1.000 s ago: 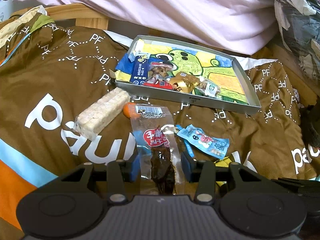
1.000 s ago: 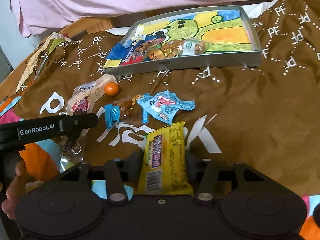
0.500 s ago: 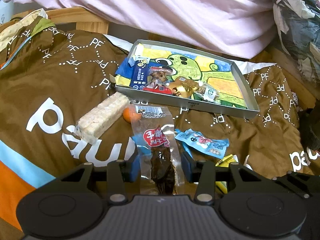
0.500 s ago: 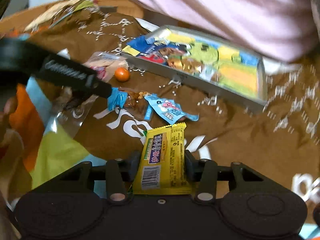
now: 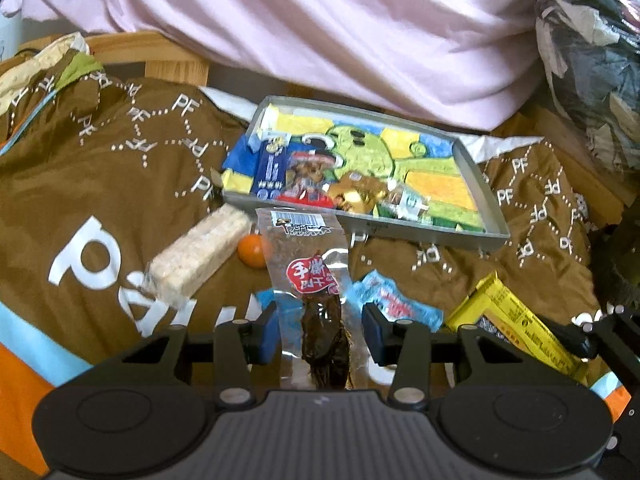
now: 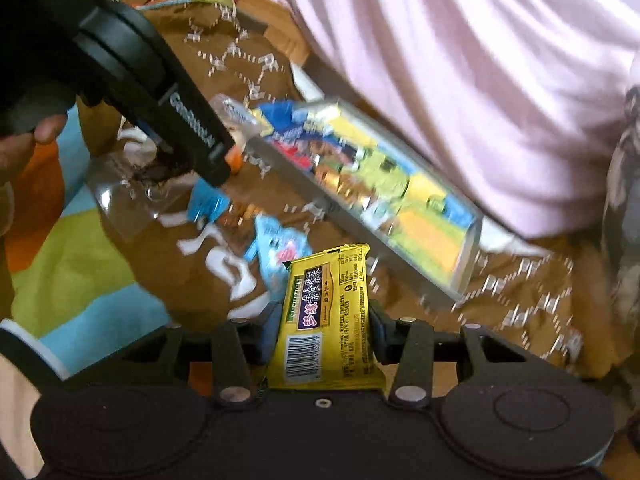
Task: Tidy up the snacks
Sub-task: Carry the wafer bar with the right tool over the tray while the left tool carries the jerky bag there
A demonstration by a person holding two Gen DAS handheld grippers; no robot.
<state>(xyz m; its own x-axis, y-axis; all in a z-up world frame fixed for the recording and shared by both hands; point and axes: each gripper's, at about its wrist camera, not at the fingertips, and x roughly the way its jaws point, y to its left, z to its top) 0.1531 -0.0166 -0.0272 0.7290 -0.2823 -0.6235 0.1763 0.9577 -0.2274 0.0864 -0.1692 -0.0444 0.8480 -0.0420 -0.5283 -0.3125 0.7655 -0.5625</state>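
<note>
My left gripper (image 5: pixel 320 330) is shut on a clear packet of dark dried meat (image 5: pixel 316 280) with a red label, held up in front of the grey tray (image 5: pixel 486 196). The tray has a green cartoon lining, and several snack packets lie at its left end. My right gripper (image 6: pixel 324 336) is shut on a yellow snack packet (image 6: pixel 326 312), which also shows at the right of the left wrist view as the yellow packet (image 5: pixel 520 328). In the right wrist view the left gripper (image 6: pixel 214 164) hangs over the cloth with the clear packet (image 6: pixel 128 184) dangling from it, left of the tray (image 6: pixel 360 232).
On the brown printed cloth (image 5: pixel 80 184) lie a pale rice bar (image 5: pixel 200 256), a small orange ball (image 5: pixel 252 250) and a light blue packet (image 5: pixel 396 304). A pink sheet (image 5: pixel 340 32) rises behind the tray. A dark patterned bag (image 5: pixel 592 60) stands at the right. A person's hand (image 6: pixel 24 148) holds the left gripper.
The right gripper has swung and tilted with the yellow packet, coming close beside the left gripper. The yellow packet now shows in the left wrist view. The left gripper still holds the clear packet.
</note>
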